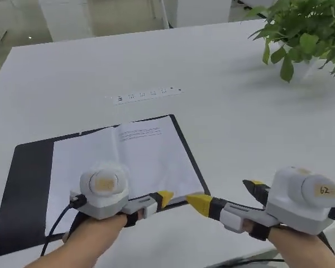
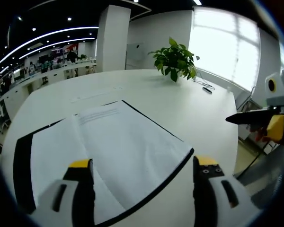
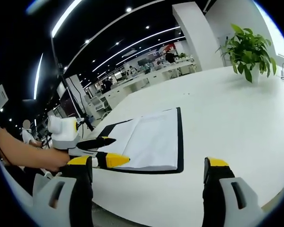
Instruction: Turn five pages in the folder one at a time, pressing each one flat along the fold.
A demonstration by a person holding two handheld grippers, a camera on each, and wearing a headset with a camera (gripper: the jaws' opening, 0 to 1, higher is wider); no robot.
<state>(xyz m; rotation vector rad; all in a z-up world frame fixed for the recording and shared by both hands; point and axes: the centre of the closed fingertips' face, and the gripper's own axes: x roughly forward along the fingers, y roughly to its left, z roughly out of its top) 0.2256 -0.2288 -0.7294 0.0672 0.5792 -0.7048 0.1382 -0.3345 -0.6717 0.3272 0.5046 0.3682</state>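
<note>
The folder (image 1: 28, 190) lies open on the white table (image 1: 240, 111), near the front edge, with its black cover showing at the left and along the right rim. The left gripper (image 2: 143, 163) hangs over the lower part of the right page (image 1: 156, 159), its jaws spread wide and empty. The right gripper (image 3: 149, 161) waits just off the folder's right corner, also released and holding nothing.

The likeliest slip is catching 2 sheets instead of 1, because the page edges lie stacked tight and the hard jaw tips are blunt. A tip dragged in too steeply could crease or tear the corner. The table looks smooth, so a sideways push may slide the whole folder. The 2 grippers sit close and could collide. A page not pressed along the fold (image 1: 117, 153) may spring back.
</note>
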